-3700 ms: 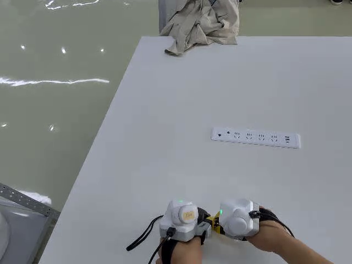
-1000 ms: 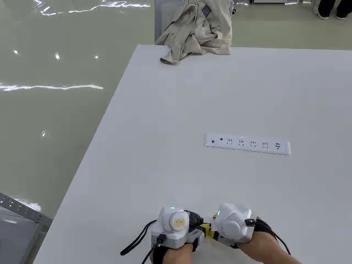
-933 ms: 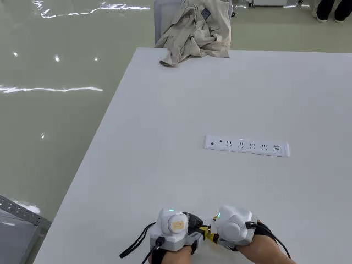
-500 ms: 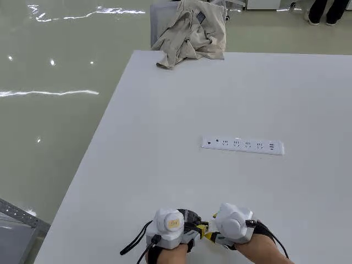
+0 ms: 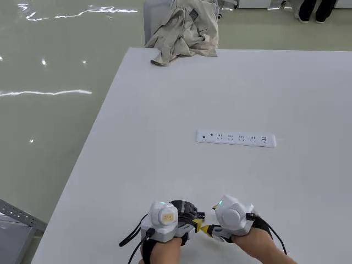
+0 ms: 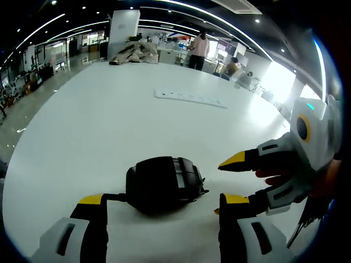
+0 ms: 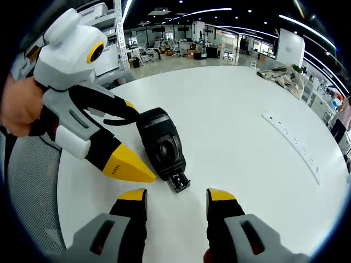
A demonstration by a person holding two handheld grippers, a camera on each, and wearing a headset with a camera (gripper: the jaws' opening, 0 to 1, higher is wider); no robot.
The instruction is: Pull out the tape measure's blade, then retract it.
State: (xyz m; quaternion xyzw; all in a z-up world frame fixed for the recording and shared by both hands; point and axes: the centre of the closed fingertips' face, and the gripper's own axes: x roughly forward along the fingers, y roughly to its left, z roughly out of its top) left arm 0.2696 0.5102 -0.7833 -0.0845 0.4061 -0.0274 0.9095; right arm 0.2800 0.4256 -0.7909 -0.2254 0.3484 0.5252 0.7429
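- The right gripper [image 7: 175, 194] is held with its jaws spread, nothing pinched between them.
- The black tape measure [image 7: 162, 145] is laid on the white table [image 5: 165, 110] at its near edge, between both grippers. Its long axis runs from one gripper to the other, with the blade mouth turned towards the right one.
- The left gripper [image 6: 163, 198] is spread around the case's back end.
- Farther out, a power strip [image 5: 235, 138] is seen, and a crumpled cloth [image 5: 184, 27] is heaped at the far edge.

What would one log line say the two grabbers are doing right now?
stage: before pull | tape measure: on table, not pulled out | left gripper: open, jaws either side of it | right gripper: open, jaws facing blade tip
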